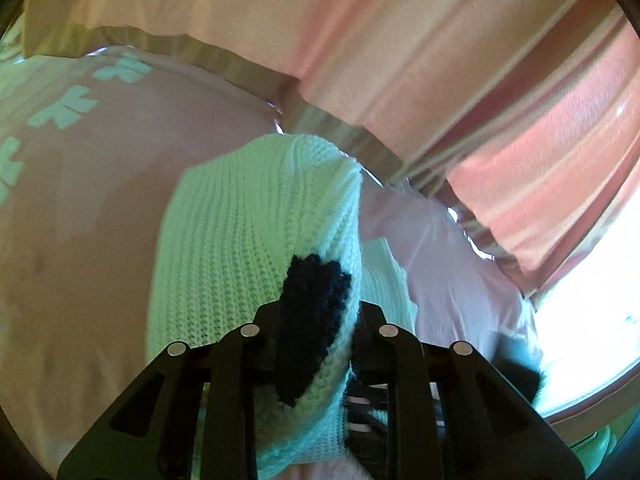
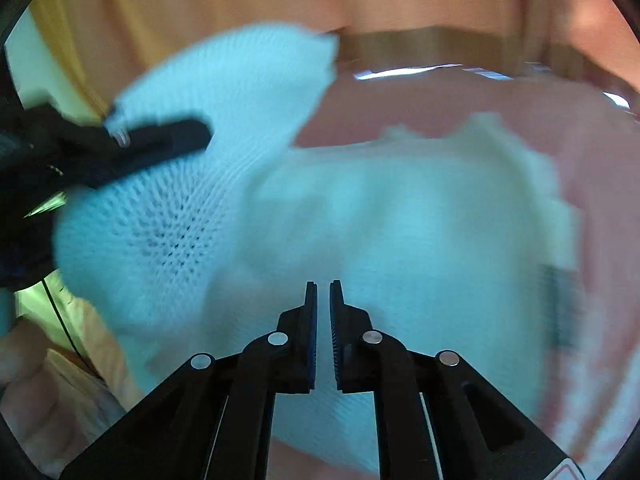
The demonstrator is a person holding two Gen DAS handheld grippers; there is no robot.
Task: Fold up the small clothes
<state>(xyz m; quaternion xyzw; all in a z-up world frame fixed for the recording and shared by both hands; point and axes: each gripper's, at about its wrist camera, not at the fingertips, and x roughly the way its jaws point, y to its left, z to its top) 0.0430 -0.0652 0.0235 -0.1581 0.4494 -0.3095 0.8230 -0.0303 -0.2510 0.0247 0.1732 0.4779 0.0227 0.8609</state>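
A small white knit garment point(image 1: 248, 248) with a dark navy patch point(image 1: 316, 304) hangs lifted from my left gripper point(image 1: 316, 344), which is shut on its edge. In the right wrist view the same white knit garment point(image 2: 360, 232) spreads over the pink surface point(image 2: 440, 104), one part raised at the left by the left gripper point(image 2: 160, 144). My right gripper point(image 2: 323, 292) hovers just above the garment's middle, jaws nearly closed with a thin gap, holding nothing. The right wrist view is motion-blurred.
The pink surface point(image 1: 80, 208) has pale green marks point(image 1: 64, 108) at the left. Pink striped curtains point(image 1: 500, 92) hang behind a brownish ledge point(image 1: 224, 60). A bright window point(image 1: 592, 292) is at the right. A hand point(image 2: 36, 392) shows at lower left.
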